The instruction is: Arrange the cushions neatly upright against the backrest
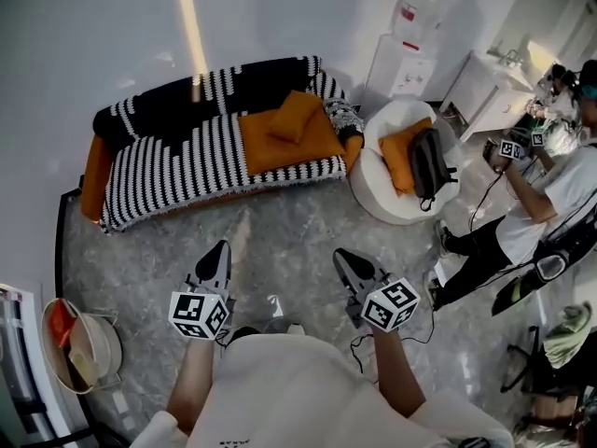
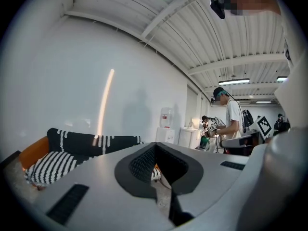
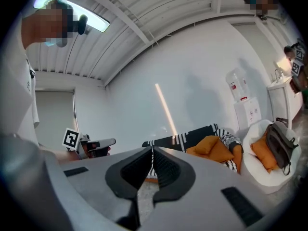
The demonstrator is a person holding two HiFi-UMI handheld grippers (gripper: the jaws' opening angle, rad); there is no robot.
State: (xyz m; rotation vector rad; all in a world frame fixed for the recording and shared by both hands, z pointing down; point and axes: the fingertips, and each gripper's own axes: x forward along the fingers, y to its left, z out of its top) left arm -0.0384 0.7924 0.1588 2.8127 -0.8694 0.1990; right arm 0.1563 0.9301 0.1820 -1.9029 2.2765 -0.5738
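Observation:
The sofa (image 1: 177,157) wears a black-and-white striped cover and stands against the far wall. An orange cushion (image 1: 295,115) lies tilted on the orange seat part at its right; it also shows in the right gripper view as the orange cushion (image 3: 211,146). A dark patterned cushion (image 1: 343,116) rests at the sofa's right end. My left gripper (image 1: 216,261) and right gripper (image 1: 354,267) hover over the floor in front of the sofa, well short of it, both shut and holding nothing. From the left gripper (image 2: 154,146) I see the sofa's striped left end (image 2: 50,167). The right gripper (image 3: 152,150) faces the sofa's middle.
A round white chair (image 1: 378,189) right of the sofa holds another orange cushion (image 1: 401,157) and a black bag (image 1: 431,161). A water dispenser (image 1: 410,35) stands behind it. Another person (image 1: 532,213) with grippers sits at right. A bucket (image 1: 79,343) stands at left.

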